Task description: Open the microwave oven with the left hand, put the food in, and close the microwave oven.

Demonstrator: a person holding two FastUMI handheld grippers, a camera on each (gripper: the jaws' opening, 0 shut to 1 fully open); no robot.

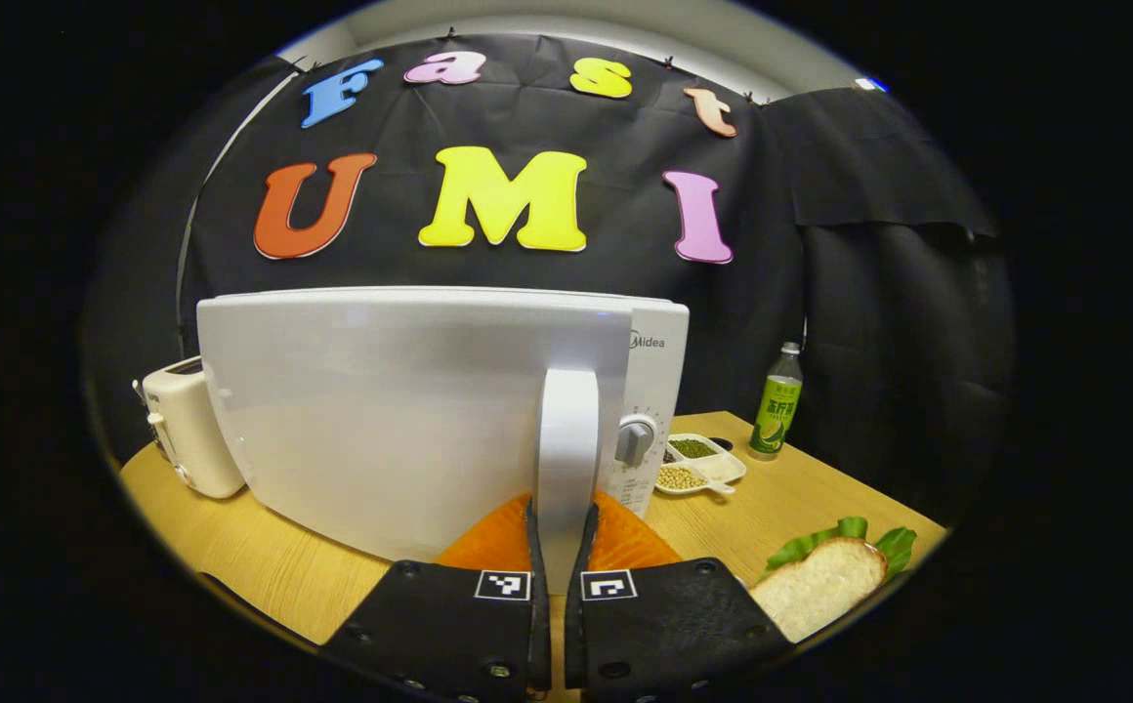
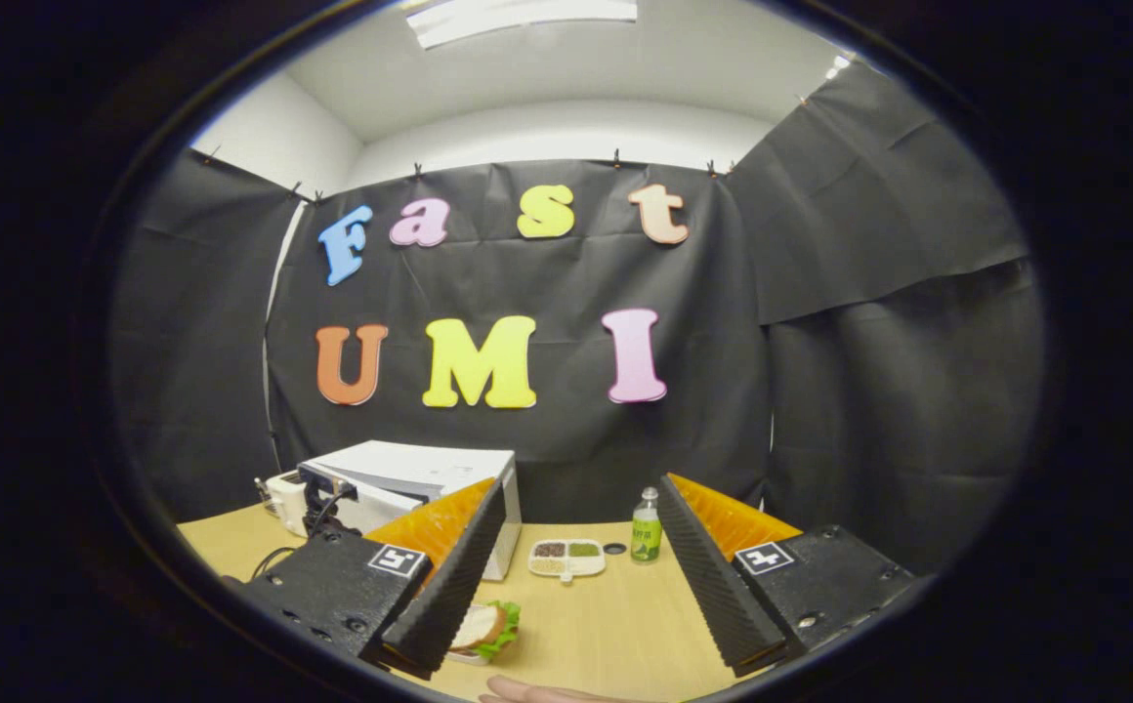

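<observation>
The white microwave (image 1: pixel 400 410) stands on the wooden table (image 1: pixel 801 498), close in front of me in the left gripper view. My left gripper (image 1: pixel 564 503) is shut on the door's upright white handle (image 1: pixel 566 430), one finger on each side. The door's right edge overlaps part of the control panel (image 1: pixel 659 391). A sandwich of bread and lettuce (image 1: pixel 820 586) lies at the near right. In the right gripper view my right gripper (image 2: pixel 586 485) hangs open above the table with nothing in it, and the sandwich (image 2: pixel 483 630) lies by its left finger. The microwave (image 2: pixel 410 488) sits farther back left.
A cream toaster (image 1: pixel 190 430) stands left of the microwave. A divided dish of beans (image 1: pixel 698 464) and a green bottle (image 1: pixel 776 405) stand to its right, also seen as dish (image 2: pixel 566 558) and bottle (image 2: pixel 645 532). A fingertip (image 2: pixel 527 693) shows at the bottom edge.
</observation>
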